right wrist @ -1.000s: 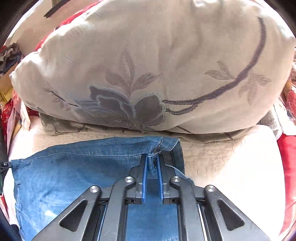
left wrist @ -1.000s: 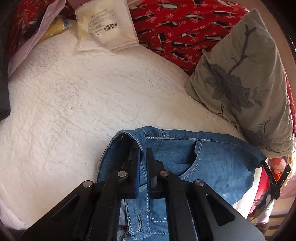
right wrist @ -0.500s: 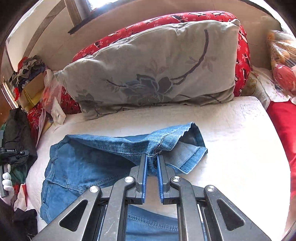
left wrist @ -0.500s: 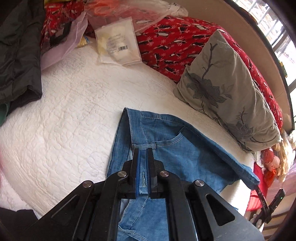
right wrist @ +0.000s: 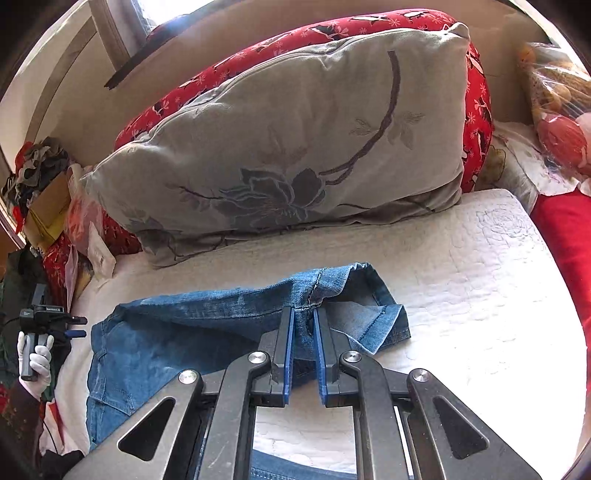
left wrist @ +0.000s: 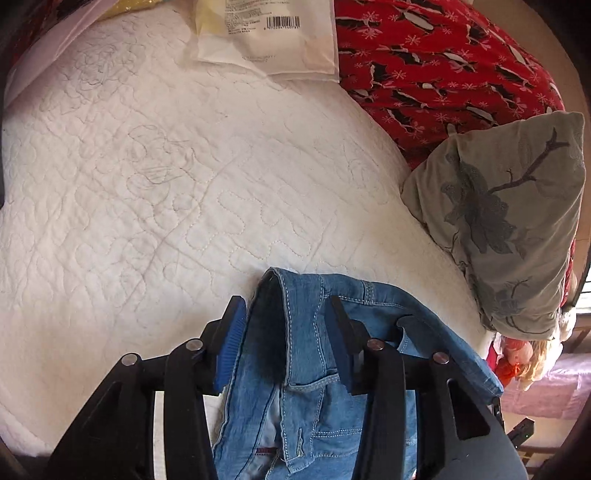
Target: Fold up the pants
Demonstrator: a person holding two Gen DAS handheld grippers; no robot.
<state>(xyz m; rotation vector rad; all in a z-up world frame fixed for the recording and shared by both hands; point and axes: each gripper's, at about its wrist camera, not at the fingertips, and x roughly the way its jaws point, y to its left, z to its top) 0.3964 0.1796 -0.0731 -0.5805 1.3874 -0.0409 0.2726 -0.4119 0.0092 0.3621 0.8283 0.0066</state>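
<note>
Blue denim pants (left wrist: 306, 354) lie folded on a white quilted bed (left wrist: 147, 206). In the left wrist view my left gripper (left wrist: 284, 314) is open, its blue pads standing apart on either side of the waistband fold. In the right wrist view the pants (right wrist: 192, 332) stretch leftward from the leg hems, and my right gripper (right wrist: 303, 321) is shut on the hem end of the pants. The left gripper (right wrist: 70, 326) shows far left there, held by a white-gloved hand.
A grey floral pillow (right wrist: 288, 155) leans at the back on a red patterned cushion (left wrist: 436, 70). A white plastic package (left wrist: 266, 33) lies at the far edge of the quilt (right wrist: 480, 277). Bags and clothes pile at the left (right wrist: 40, 184).
My left gripper has opened and let go of the waistband, which now lies on the bed. My right gripper still holds the hem, lowered closer to the quilt.
</note>
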